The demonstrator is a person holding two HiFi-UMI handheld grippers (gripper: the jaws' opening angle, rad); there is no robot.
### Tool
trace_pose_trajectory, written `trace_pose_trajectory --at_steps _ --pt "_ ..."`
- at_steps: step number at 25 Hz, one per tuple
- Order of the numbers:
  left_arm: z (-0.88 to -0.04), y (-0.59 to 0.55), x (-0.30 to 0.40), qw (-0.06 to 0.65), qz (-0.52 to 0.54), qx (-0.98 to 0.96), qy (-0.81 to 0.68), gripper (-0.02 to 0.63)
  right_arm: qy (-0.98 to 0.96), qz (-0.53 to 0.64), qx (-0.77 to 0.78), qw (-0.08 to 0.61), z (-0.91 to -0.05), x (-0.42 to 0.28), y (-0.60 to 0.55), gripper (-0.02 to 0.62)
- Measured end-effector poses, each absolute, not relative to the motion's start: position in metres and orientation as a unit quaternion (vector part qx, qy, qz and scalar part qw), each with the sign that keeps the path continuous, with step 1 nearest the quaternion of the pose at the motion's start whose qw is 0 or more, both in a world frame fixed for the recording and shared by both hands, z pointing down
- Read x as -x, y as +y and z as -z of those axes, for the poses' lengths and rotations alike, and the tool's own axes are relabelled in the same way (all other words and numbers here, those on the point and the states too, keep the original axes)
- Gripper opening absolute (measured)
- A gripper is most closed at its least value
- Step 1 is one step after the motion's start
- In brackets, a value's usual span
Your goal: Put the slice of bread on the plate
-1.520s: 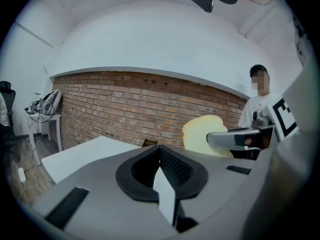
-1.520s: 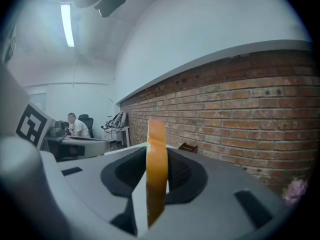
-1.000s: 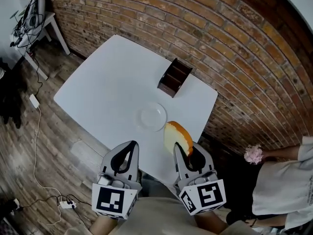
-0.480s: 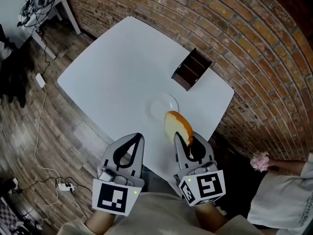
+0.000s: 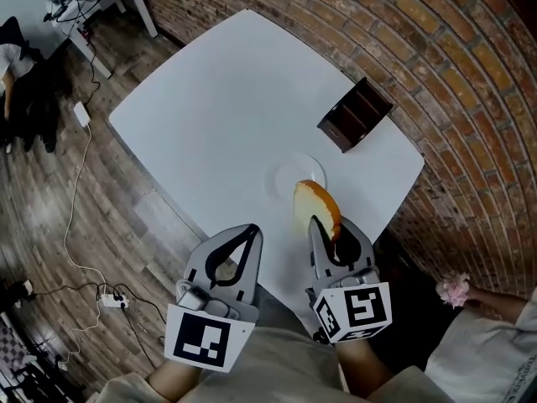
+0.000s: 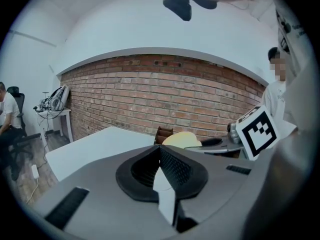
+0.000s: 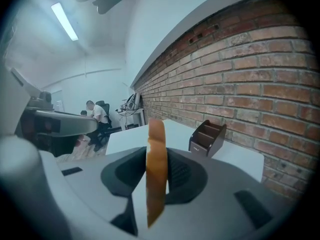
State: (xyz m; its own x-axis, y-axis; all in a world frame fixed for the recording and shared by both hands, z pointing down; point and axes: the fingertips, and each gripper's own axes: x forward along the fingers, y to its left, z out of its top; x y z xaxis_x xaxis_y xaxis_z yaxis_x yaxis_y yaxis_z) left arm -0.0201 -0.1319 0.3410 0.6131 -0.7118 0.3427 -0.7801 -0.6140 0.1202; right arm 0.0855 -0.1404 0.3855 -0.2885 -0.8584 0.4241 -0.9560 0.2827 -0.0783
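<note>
**Gripped on edge, not yet down**

Right claw (image 5: 329,227) clamps the slice of bread (image 5: 315,206) upright. The plate (image 5: 284,175) lies just beyond its tips on the white surface (image 5: 226,99). Left claw (image 5: 248,230) sits alongside, jaws together, nothing between them.

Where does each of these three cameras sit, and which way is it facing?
Head view: on the person's head, looking steeply down at table and plate; left gripper and right gripper show.
Left gripper view: on the left gripper, facing the brick wall along shut, empty jaws; the right gripper shows.
Right gripper view: on the right gripper, looking along jaws clamped on the bread slice.
Shared: the brown holder shows in all three.
</note>
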Motion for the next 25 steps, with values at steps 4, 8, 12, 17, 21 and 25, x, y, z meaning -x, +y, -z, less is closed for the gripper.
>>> trace_pose_trajectory --at_steps 4,8,12,17,21,25 --pt "-0.347 -0.137 0.021 0.131 -0.140 -0.886 -0.421 0.011 -0.788 -0.170 -0.571 0.156 -0.400 -0.083 -0.150 0.103" --pt "-0.357 -0.141 0.020 0.139 -0.150 -0.882 -0.425 0.010 -0.791 -0.172 -0.563 0.164 -0.411 -0.081 -0.159 0.103" --pt "-0.366 -0.147 0.017 0.146 -0.156 -0.878 -0.429 0.011 -0.792 -0.179 -0.558 0.171 -0.424 -0.084 -0.165 0.103" --pt "-0.374 -0.157 0.013 0.155 -0.160 -0.875 -0.430 0.011 -0.795 -0.188 -0.549 0.177 -0.435 -0.083 -0.172 0.103" --pt "-0.382 -0.162 0.009 0.164 -0.167 -0.872 -0.429 0.011 -0.798 -0.195 -0.541 0.181 -0.444 -0.082 -0.177 0.103" --pt "-0.391 -0.167 0.002 0.172 -0.171 -0.872 -0.424 0.011 -0.801 -0.204 -0.534 0.181 -0.452 -0.081 -0.183 0.103"
